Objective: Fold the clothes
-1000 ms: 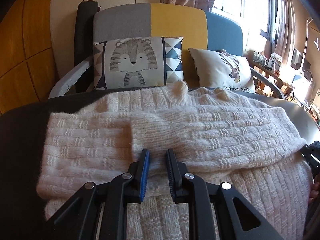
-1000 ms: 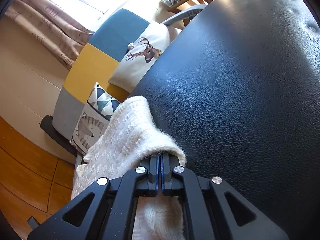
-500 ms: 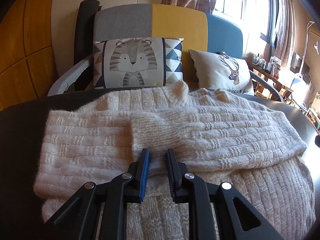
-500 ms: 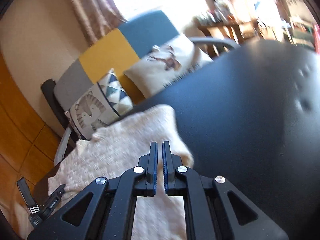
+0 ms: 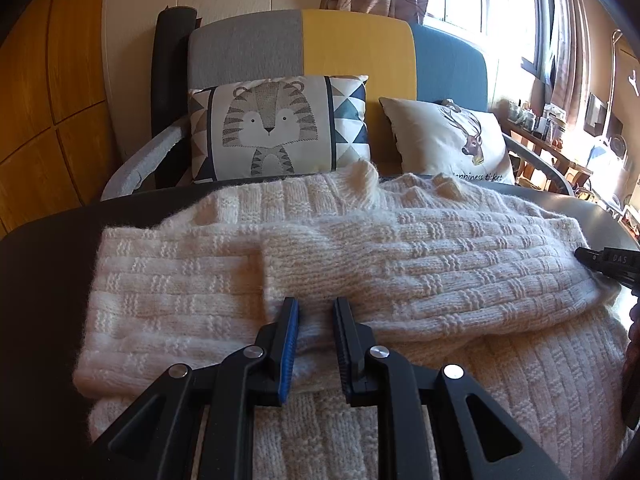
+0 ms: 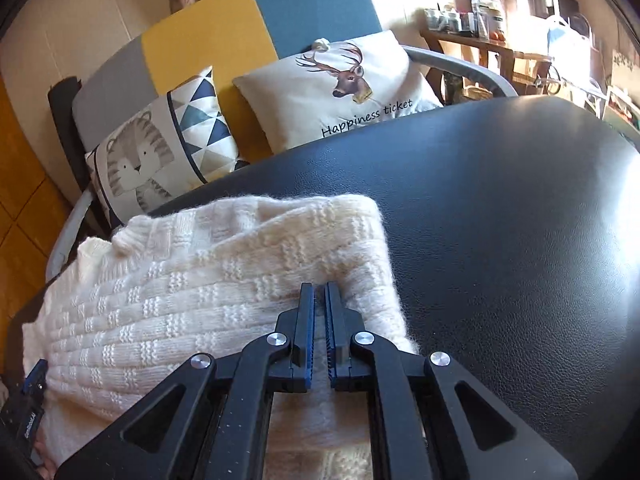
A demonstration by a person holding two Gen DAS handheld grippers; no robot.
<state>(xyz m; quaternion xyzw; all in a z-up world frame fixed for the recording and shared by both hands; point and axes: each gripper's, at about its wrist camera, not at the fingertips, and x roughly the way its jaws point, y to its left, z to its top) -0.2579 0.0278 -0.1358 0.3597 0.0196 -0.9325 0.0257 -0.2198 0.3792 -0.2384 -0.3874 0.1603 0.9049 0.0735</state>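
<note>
1. The cream sweater (image 5: 360, 264) lay on the black desk (image 6: 520, 240), sleeves folded across its body.
2. The left tool (image 5: 314, 312) stood partly apart, seemingly pinning the sleeve fold flat.
3. The right tool (image 6: 320, 300), nearly together and empty, hovered by the edge.

Strong daylight pours in from the window (image 5: 500, 12), blowing out that whole corner in both views. The black leather tabletop (image 6: 520, 220) picks up a bright sheen. Heavy fisheye bending and dark vignetting at the edges, otherwise both views are pretty sharp.
</note>
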